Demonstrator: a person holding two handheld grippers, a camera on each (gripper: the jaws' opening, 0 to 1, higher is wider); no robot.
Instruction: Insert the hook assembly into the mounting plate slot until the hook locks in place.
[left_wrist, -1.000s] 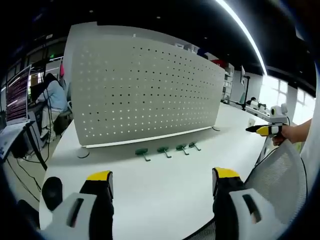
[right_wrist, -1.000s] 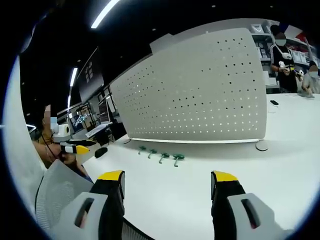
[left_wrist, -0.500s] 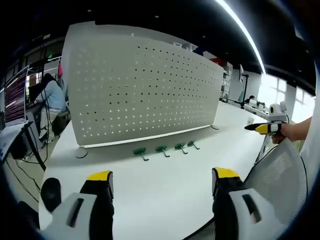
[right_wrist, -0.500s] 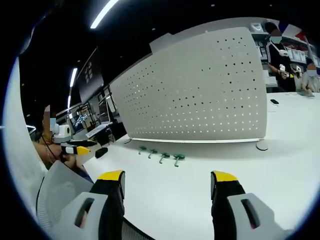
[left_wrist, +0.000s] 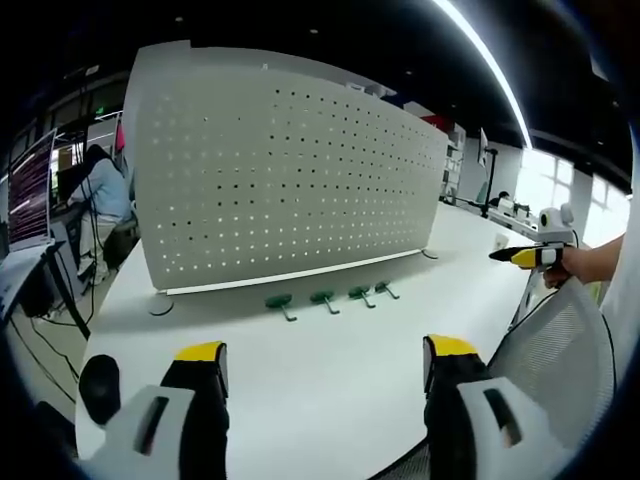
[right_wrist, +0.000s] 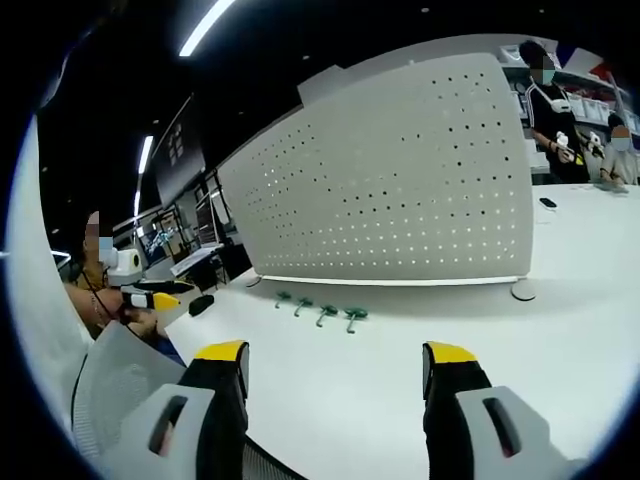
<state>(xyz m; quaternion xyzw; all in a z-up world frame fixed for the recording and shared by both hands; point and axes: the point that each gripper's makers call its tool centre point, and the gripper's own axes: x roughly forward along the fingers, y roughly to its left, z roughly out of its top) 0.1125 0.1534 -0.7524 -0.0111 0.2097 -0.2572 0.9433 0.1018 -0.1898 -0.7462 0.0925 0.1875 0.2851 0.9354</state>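
Left gripper view | four green hooks lie untouched on table before pegboard | both tongs apart, empty | insertion not started

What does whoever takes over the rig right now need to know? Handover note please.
Left gripper: open, empty, held above the white table.
Right gripper: open, empty, also short of the parts.
Four green hooks lie in a row on the table in front of the upright perforated panel, none picked up.
Done: nothing visible; no hook mounted on the panel face.
Left: grasp a hook, insert it into a panel slot, seat it until it locks.
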